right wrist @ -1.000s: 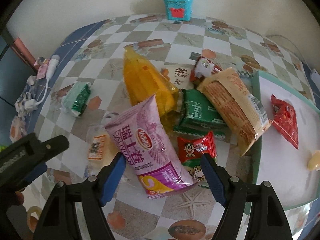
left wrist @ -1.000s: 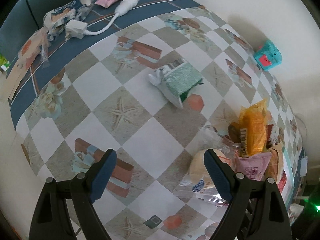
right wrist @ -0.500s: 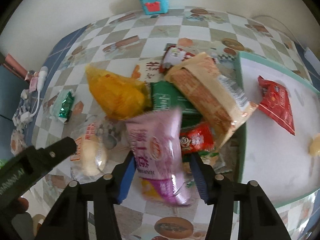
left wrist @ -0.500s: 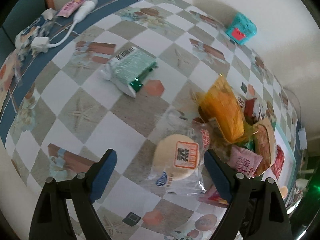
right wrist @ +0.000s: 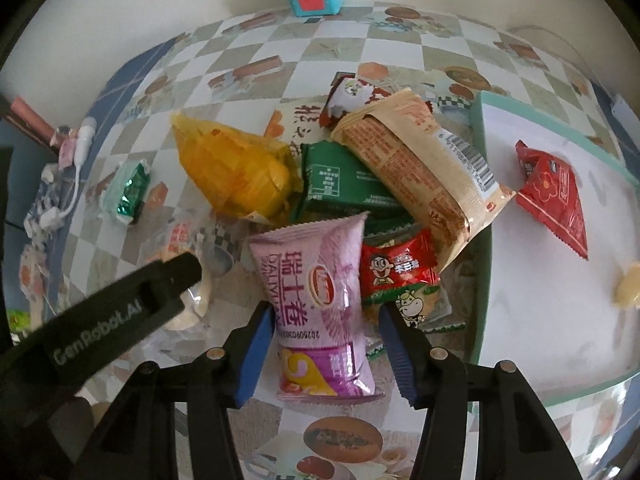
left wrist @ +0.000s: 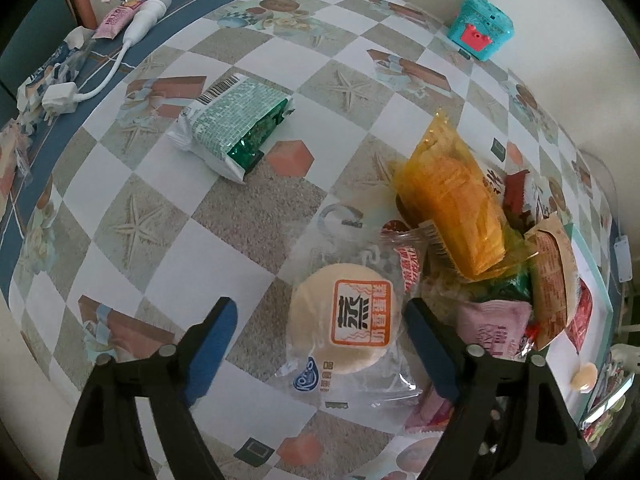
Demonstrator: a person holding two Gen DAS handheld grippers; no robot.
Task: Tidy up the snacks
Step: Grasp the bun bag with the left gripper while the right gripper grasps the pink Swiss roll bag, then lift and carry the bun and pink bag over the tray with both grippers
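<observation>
My right gripper (right wrist: 326,316) is shut on a purple snack packet (right wrist: 316,300) and holds it over the pile. The pile holds an orange packet (right wrist: 240,172), a green packet (right wrist: 340,184), a long tan packet (right wrist: 420,168) and a red packet (right wrist: 394,268). A white tray with a teal rim (right wrist: 484,216) on the right holds a red triangular packet (right wrist: 554,196) and a pale candy (right wrist: 628,284). My left gripper (left wrist: 320,320) is open, with a round bun in clear wrap (left wrist: 346,330) between its fingers. A green-white packet (left wrist: 230,124) lies apart on the left.
A teal toy box (left wrist: 480,26) stands by the back wall. A white charger with cable (left wrist: 100,76) and a pink sachet (left wrist: 116,20) lie at the table's far left edge. The left gripper's arm (right wrist: 100,316) crosses the lower left of the right wrist view.
My right gripper closed on the purple packet and lifted it. My left gripper moved right toward the pile until the bun lay between its open fingers.
</observation>
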